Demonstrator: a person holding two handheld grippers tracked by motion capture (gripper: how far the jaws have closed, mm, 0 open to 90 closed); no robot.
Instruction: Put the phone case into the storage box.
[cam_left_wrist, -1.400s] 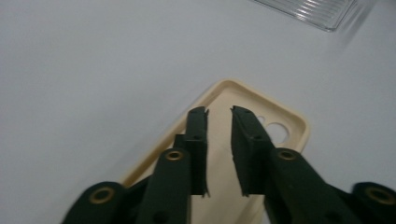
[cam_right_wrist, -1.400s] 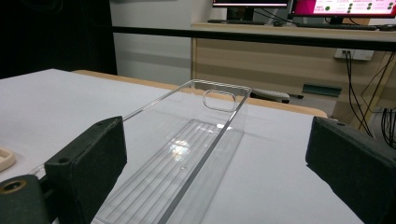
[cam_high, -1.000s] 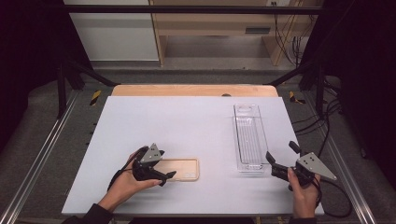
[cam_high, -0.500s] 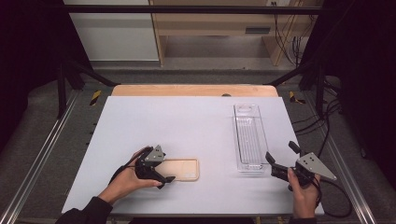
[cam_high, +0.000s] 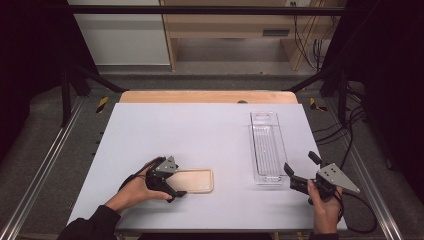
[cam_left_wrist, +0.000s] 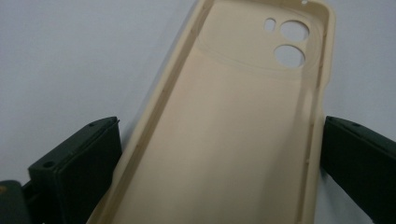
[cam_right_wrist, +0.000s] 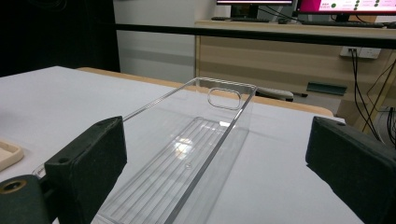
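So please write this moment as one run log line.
left gripper: open, fingers astride phone case | right gripper: open, facing clear tray

L gripper (cam_high: 176, 186) at phone case (cam_high: 194, 180); R gripper (cam_high: 295, 178) by clear tray (cam_high: 266, 145).

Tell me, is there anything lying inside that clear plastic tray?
No. In the right gripper view the clear tray shows just its bare ribbed bottom, and the beige phone case lies apart from it on the table.

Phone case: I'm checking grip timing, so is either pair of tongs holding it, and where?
Nothing is held. The left tongs straddle the phone case near its plain end, jaws open.
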